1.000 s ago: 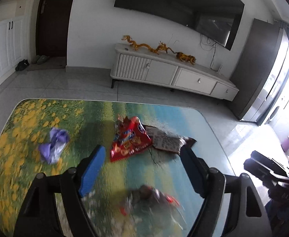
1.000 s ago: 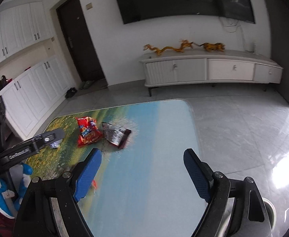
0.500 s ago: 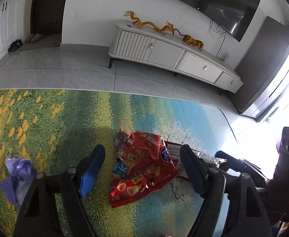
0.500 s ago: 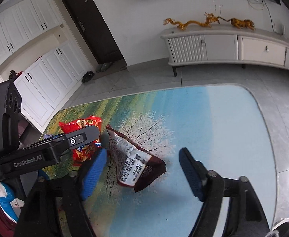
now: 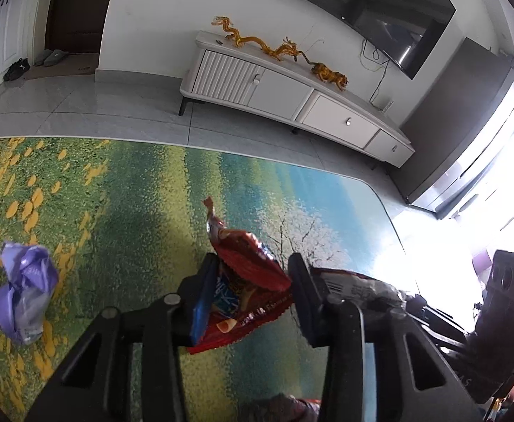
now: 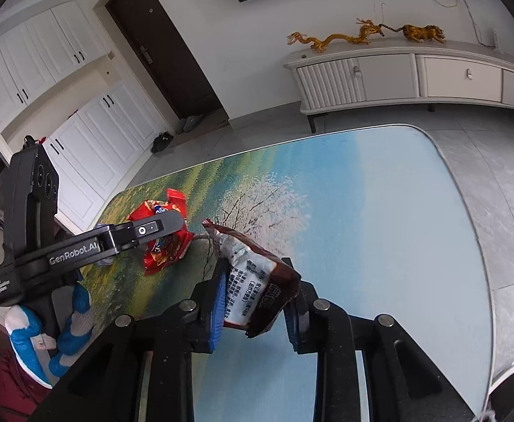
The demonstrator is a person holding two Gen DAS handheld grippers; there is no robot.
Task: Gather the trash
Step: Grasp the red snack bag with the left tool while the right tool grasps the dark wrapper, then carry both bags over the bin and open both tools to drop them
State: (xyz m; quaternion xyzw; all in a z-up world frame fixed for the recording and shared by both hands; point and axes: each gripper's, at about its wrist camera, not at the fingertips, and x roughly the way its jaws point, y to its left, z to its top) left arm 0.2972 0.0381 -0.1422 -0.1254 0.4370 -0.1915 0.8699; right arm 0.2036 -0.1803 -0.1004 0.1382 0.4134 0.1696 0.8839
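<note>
My left gripper [image 5: 250,292] is shut on a red snack bag [image 5: 246,274] on the painted table top [image 5: 123,204]; the bag crumples up between the jaws. The same red bag shows in the right wrist view [image 6: 162,242] under the left gripper's finger. My right gripper [image 6: 255,302] is shut on a dark brown snack bag [image 6: 257,277] with a white printed back, its top sticking up. That brown bag also shows in the left wrist view [image 5: 359,285]. A crumpled purple wrapper [image 5: 23,295] lies at the left.
Another piece of wrapper [image 5: 285,406] lies at the near table edge. A white TV cabinet [image 5: 292,98] stands beyond the table on a tiled floor. A blue and white soft toy [image 6: 46,330] sits left of the table.
Both grippers moved forward and down onto the bags and closed: the left on the red bag, the right on the brown bag.
</note>
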